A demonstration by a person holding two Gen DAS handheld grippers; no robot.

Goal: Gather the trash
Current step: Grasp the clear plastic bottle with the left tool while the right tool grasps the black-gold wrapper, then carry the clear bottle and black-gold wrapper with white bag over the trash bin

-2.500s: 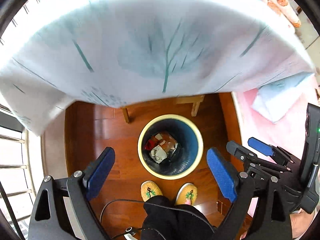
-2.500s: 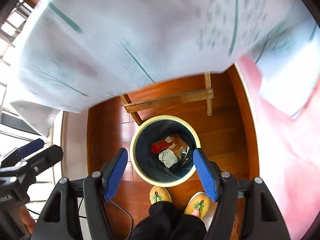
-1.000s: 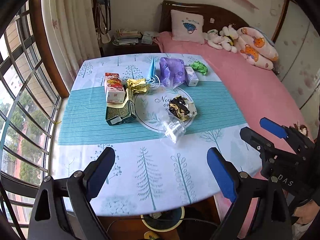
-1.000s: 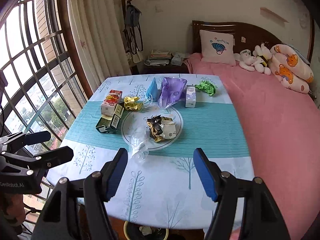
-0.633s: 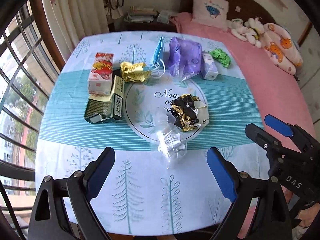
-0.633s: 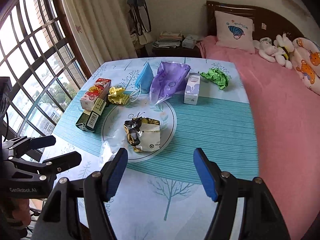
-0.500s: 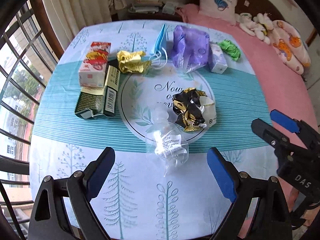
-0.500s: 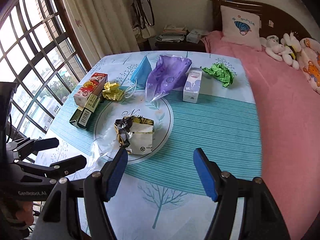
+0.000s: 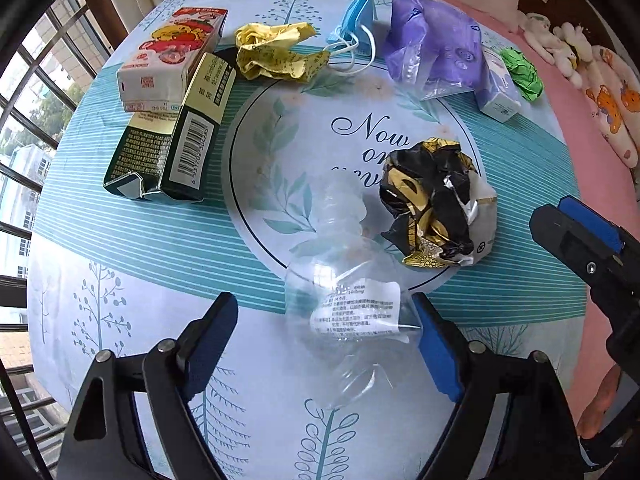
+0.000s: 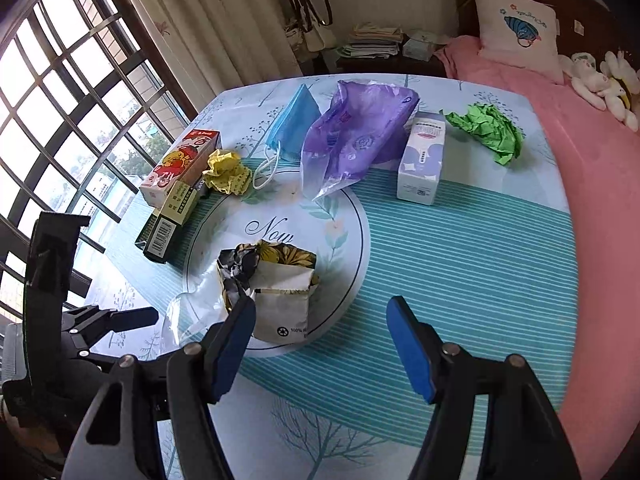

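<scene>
trash (image 9: 436, 204): nine pieces | cartons (image 9: 172, 56): three | hand-held grippers (image 9: 326, 344): two

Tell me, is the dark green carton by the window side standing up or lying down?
Lying down. The dark green carton rests on its side, barcode facing up.

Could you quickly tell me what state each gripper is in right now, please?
Left gripper: open, empty, fingers either side of the clear plastic bag.
Right gripper: open, empty, above the table.

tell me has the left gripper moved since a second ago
Yes: the left gripper has moved forward and down over the table; the clear plastic bag now lies between its fingers.
</scene>
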